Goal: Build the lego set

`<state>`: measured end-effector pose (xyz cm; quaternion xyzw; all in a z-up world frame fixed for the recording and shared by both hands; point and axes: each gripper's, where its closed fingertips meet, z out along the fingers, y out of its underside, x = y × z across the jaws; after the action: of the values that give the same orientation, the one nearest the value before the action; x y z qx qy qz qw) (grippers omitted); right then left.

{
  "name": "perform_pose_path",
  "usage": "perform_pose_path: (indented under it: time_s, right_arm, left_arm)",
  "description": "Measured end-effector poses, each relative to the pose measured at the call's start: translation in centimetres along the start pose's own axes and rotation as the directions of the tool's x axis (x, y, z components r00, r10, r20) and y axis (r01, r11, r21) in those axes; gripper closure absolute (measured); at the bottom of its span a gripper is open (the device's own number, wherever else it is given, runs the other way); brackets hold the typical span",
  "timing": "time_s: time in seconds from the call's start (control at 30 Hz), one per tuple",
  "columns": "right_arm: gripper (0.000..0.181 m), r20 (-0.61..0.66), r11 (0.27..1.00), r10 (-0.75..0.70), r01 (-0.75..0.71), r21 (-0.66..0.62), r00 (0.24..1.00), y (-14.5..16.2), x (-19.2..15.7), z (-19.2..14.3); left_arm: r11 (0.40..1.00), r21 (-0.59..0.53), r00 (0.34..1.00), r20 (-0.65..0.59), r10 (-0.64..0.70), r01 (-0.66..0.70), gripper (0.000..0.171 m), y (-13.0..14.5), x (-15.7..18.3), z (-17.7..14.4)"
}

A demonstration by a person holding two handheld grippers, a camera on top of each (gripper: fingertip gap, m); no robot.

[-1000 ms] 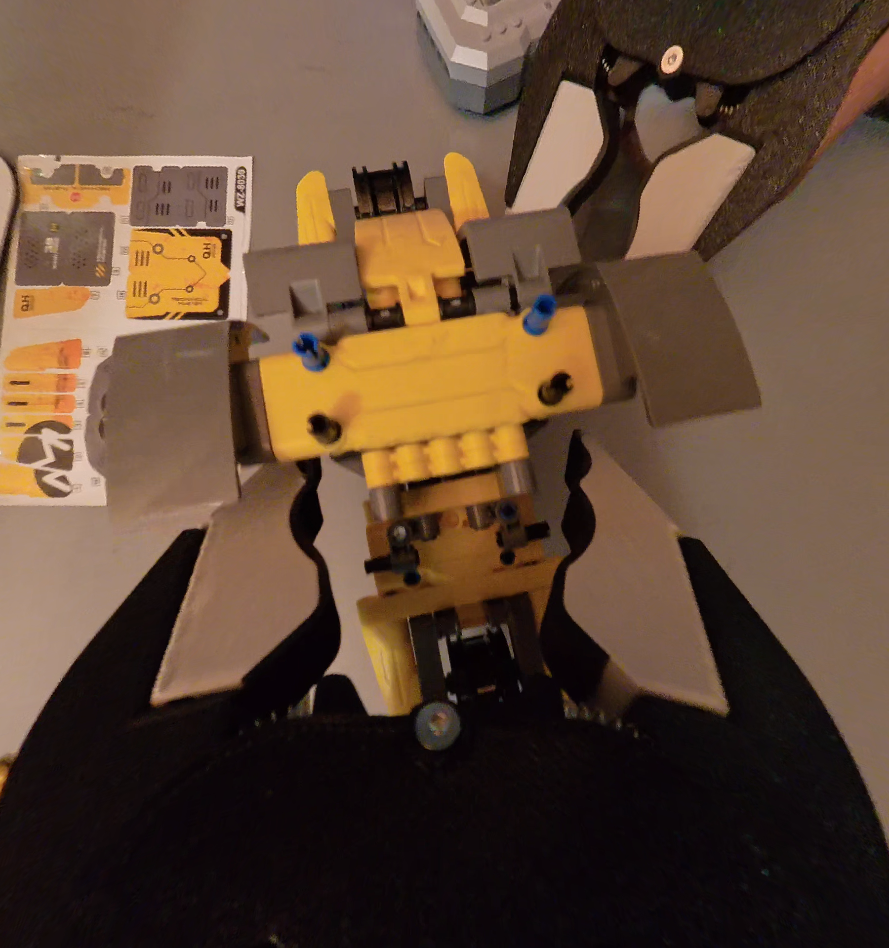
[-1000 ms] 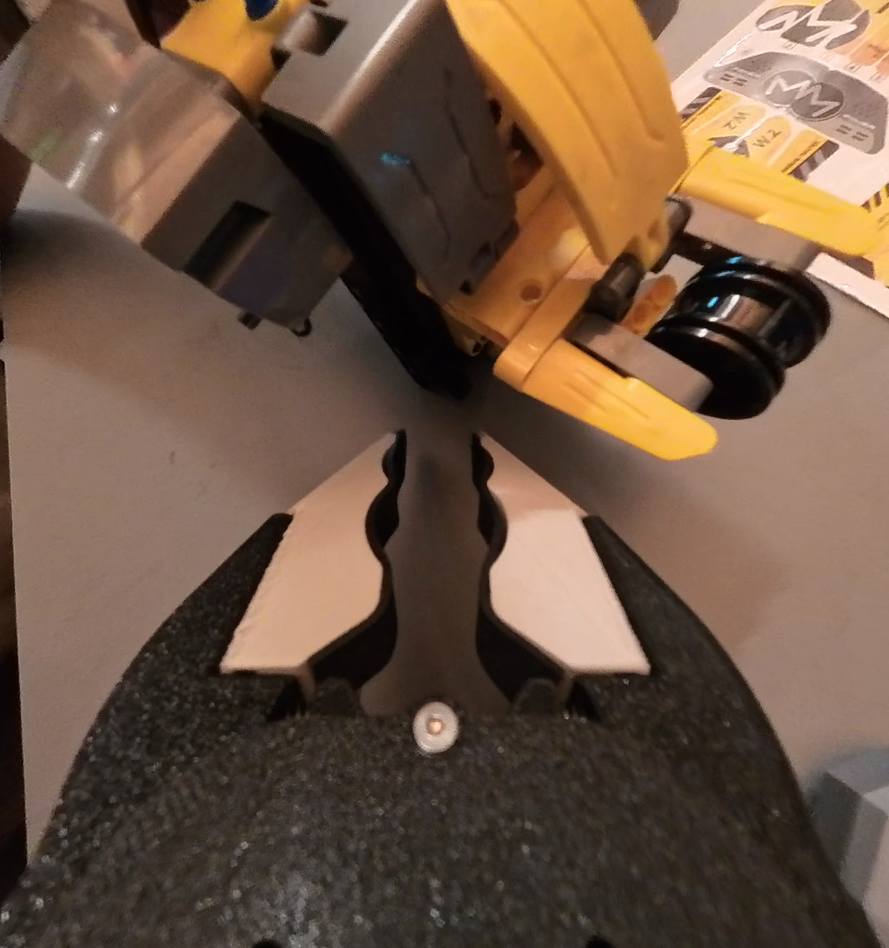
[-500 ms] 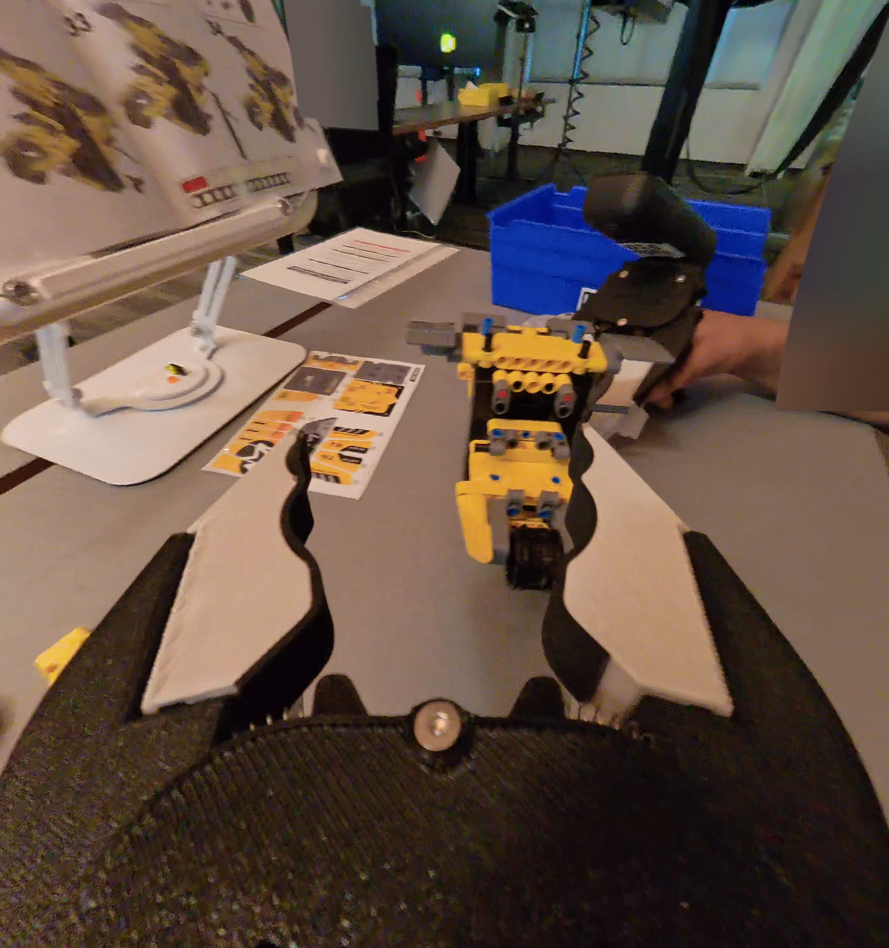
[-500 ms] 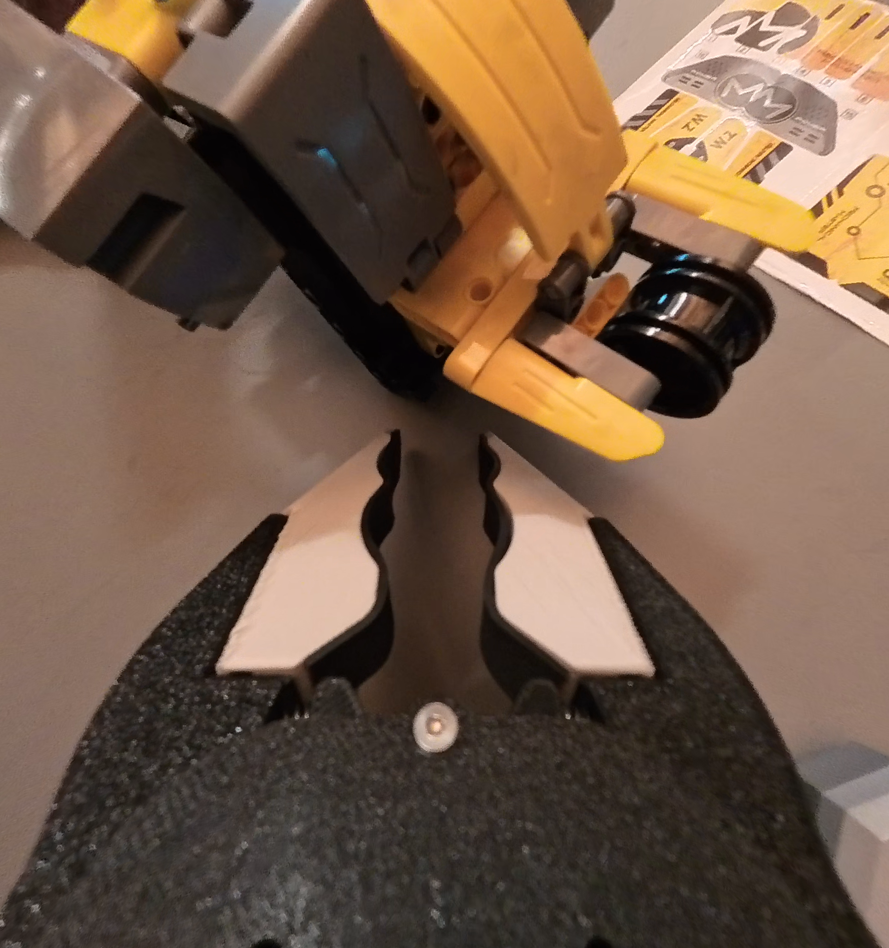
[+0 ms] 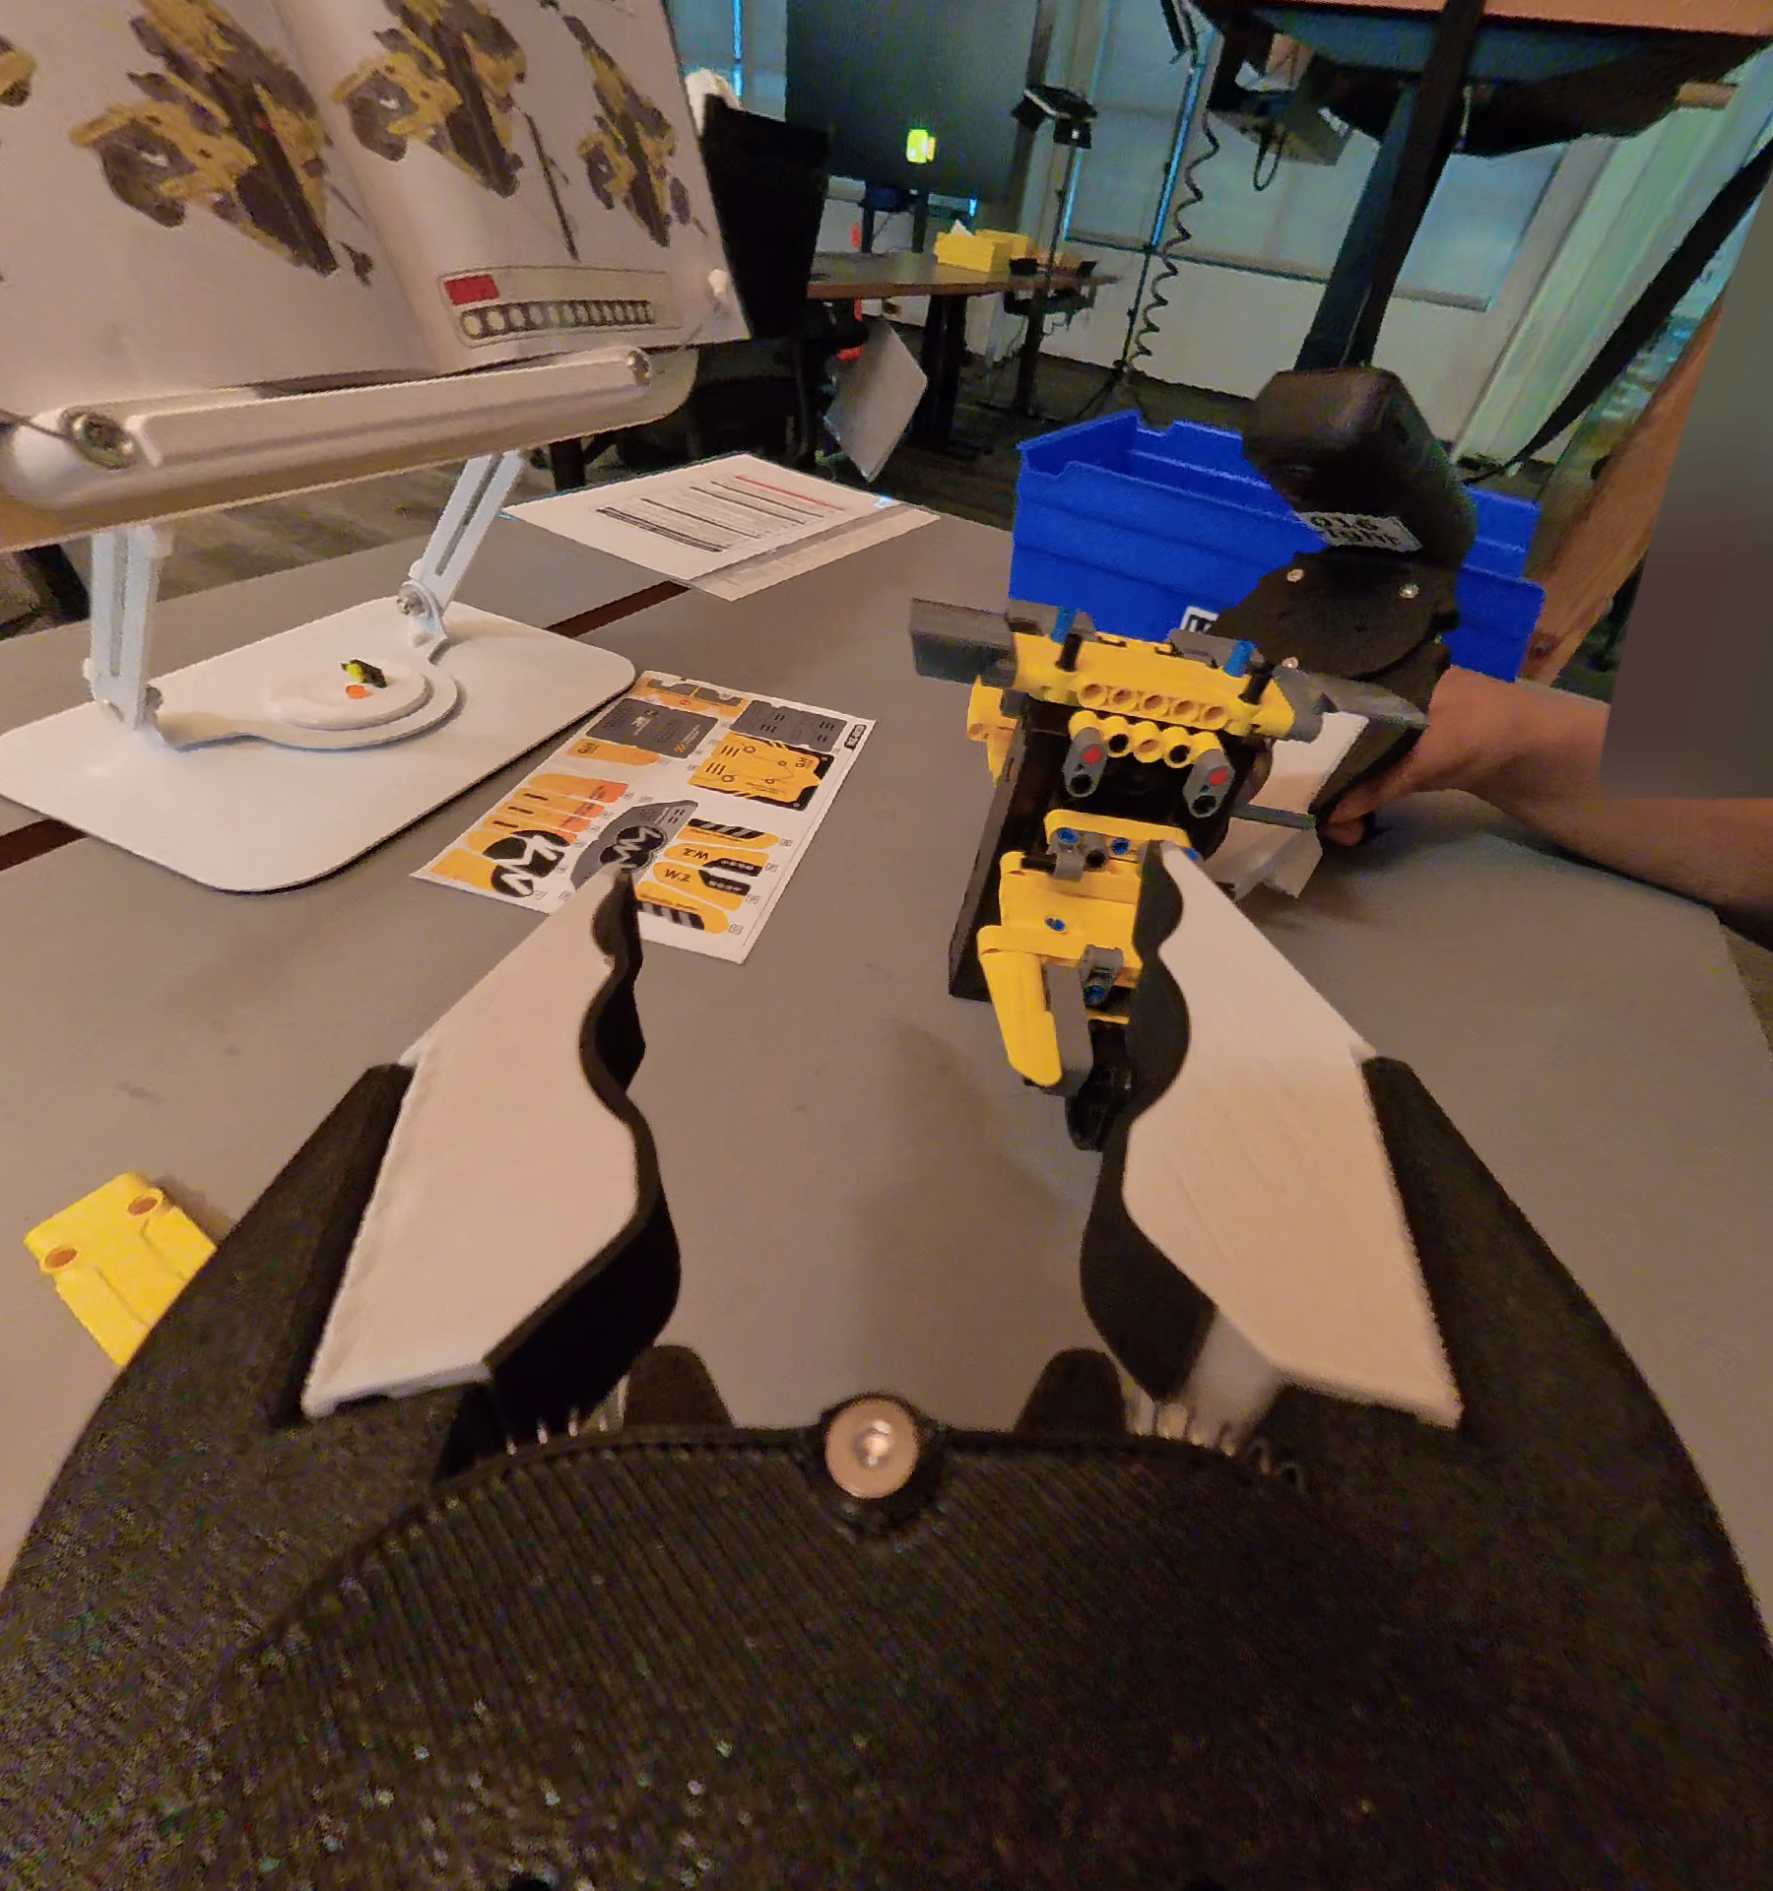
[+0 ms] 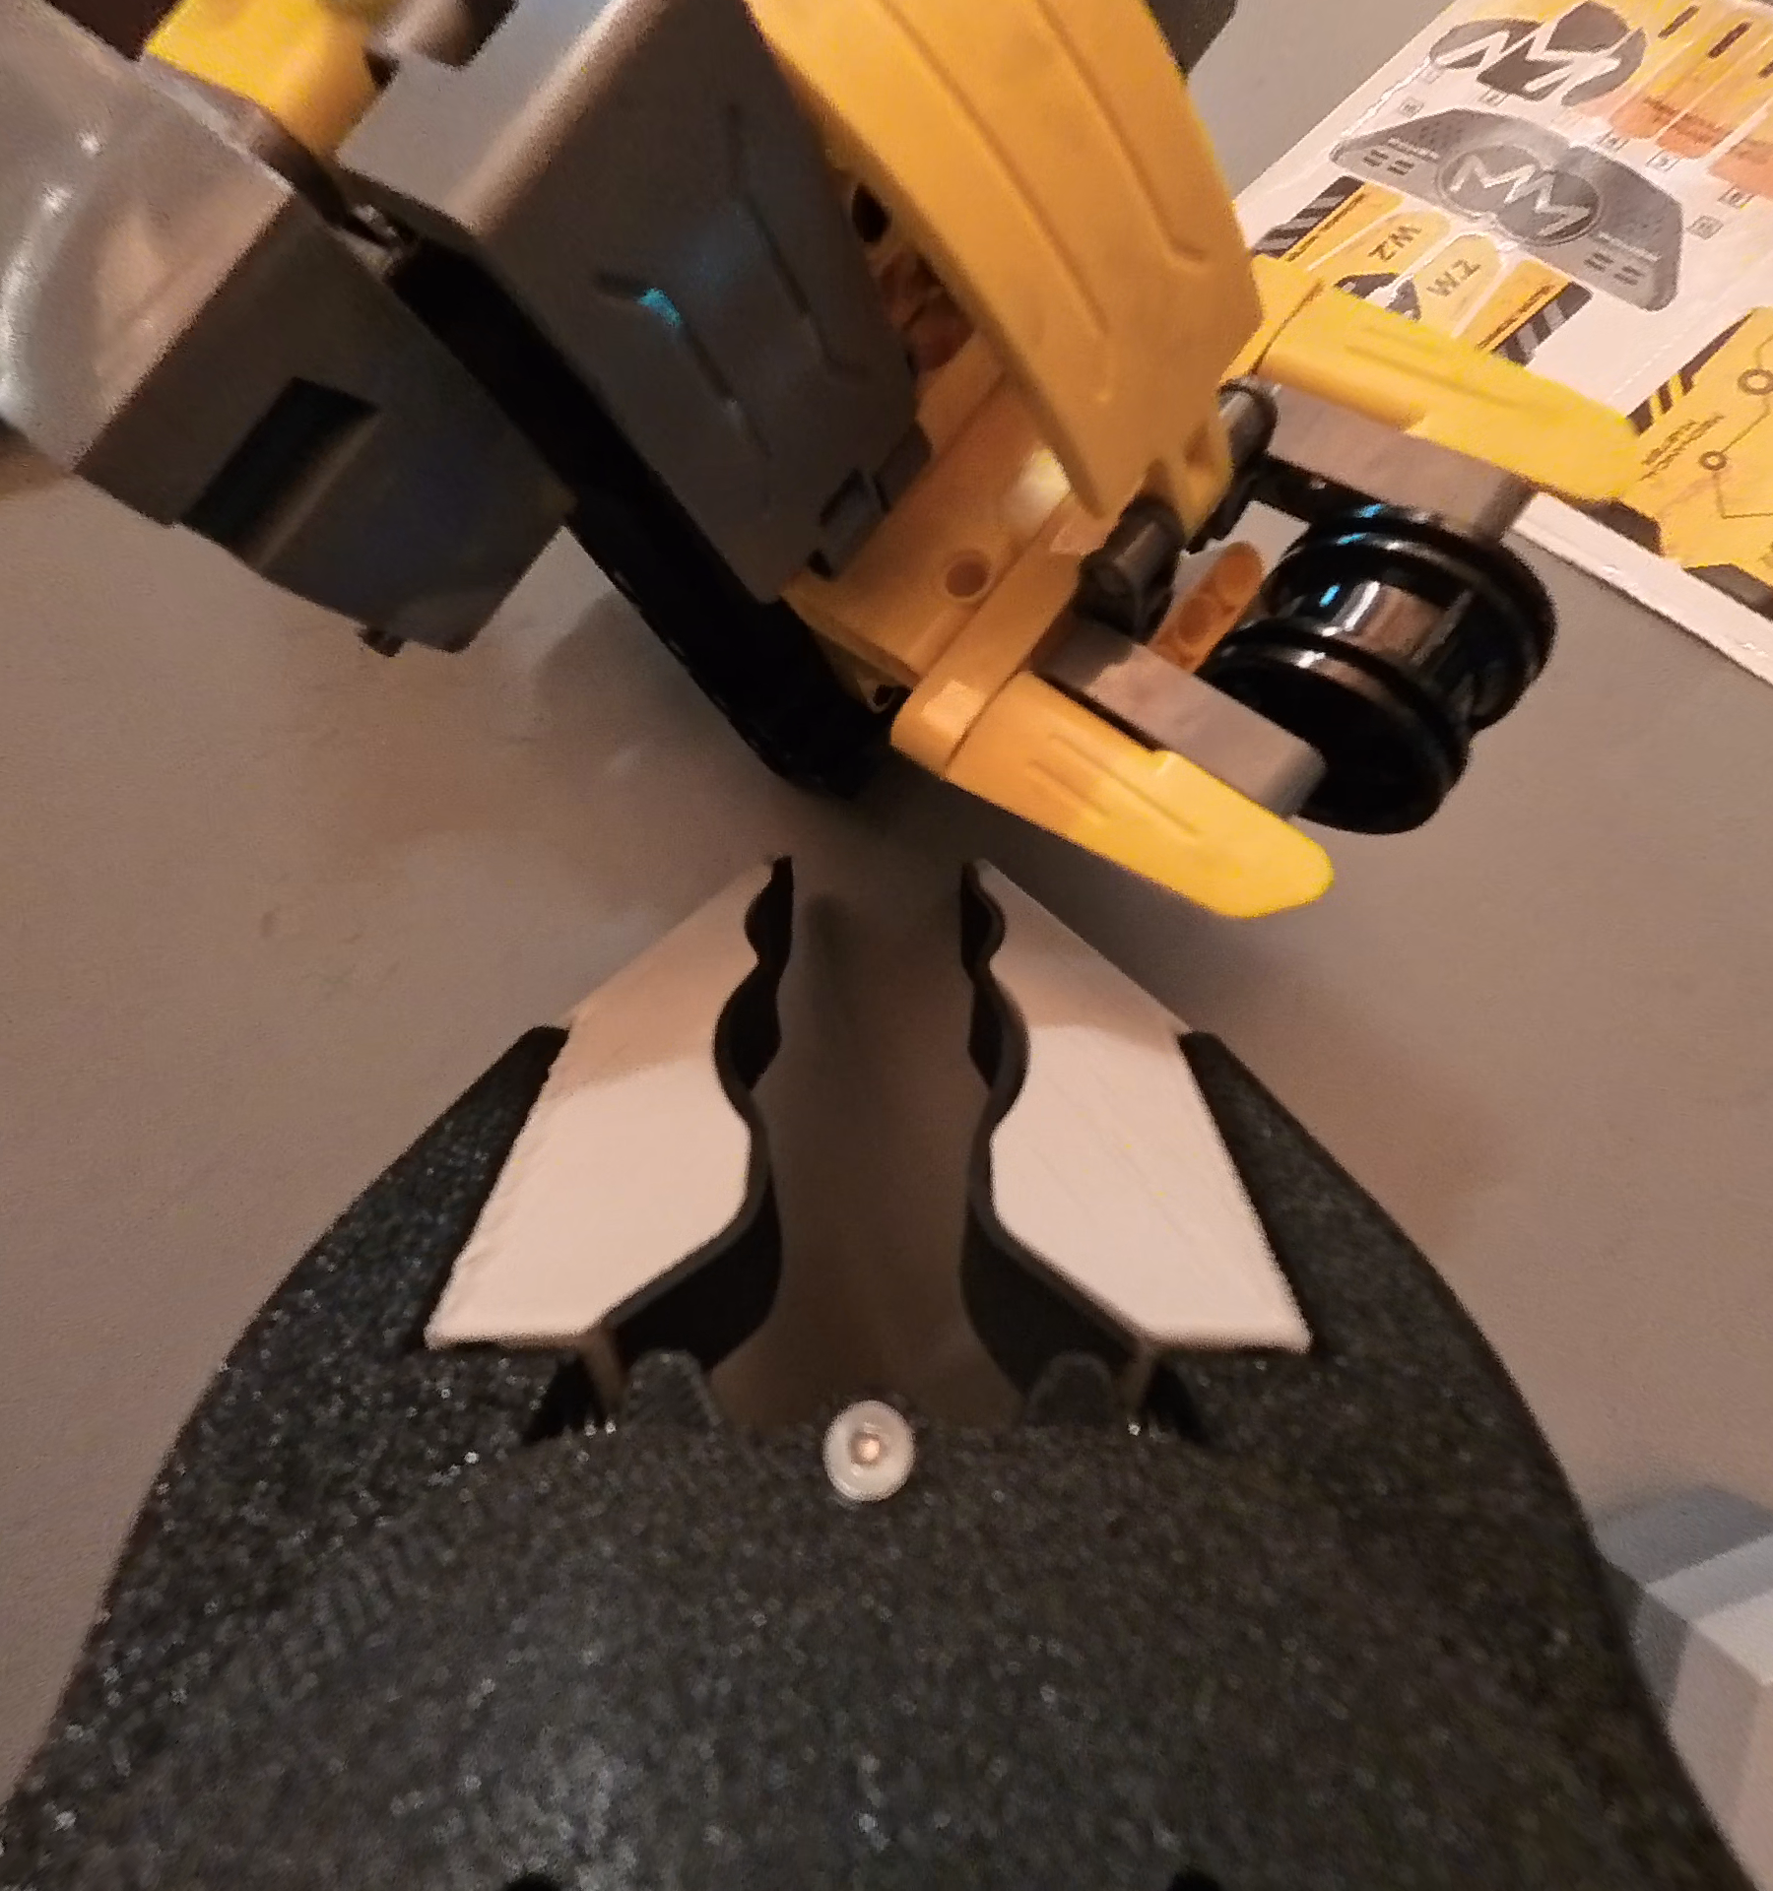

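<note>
Left gripper (image 5: 888,870): jaws spread wide, empty; yellow brick model (image 5: 1097,819) stood just ahead, beside its right finger; sticker sheet (image 5: 657,808) ahead-left. Right gripper (image 6: 874,880): jaws narrowly parted, empty, tips just short of the model's underside.

Bare grey table (image 5: 811,1034) between the spread fingers of the left gripper (image 5: 888,880). Ahead to the right, a yellow toy model (image 5: 1097,819) tilted on the table, right gripper (image 5: 1363,655) beside it. Sticker sheet (image 5: 678,798) flat ahead-left; book stand (image 5: 279,737) and blue bin (image 5: 1128,522) farther back.
</note>
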<state>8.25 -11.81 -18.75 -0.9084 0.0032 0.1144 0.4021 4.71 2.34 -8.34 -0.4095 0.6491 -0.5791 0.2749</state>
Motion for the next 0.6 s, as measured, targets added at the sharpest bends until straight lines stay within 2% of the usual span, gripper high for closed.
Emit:
perform_pose_path:
  time_s: [0.2, 0.6]
  right_arm:
    - [0.148, 0.025, 1.000, 0.025, -0.025, 0.005, 0.999, 0.0, 0.0, -0.1]
    - [0.151, -0.010, 1.000, 0.006, -0.006, 0.000, 1.000, 0.0, 0.2, 0.0]
  left_arm:
    - [0.999, -0.003, 0.998, 0.036, -0.050, 0.050, 0.087, 0.1, -1.2, -0.5]
    - [0.999, -0.023, 0.992, 0.124, -0.021, 0.024, 0.103, 0.4, -2.7, -1.1]
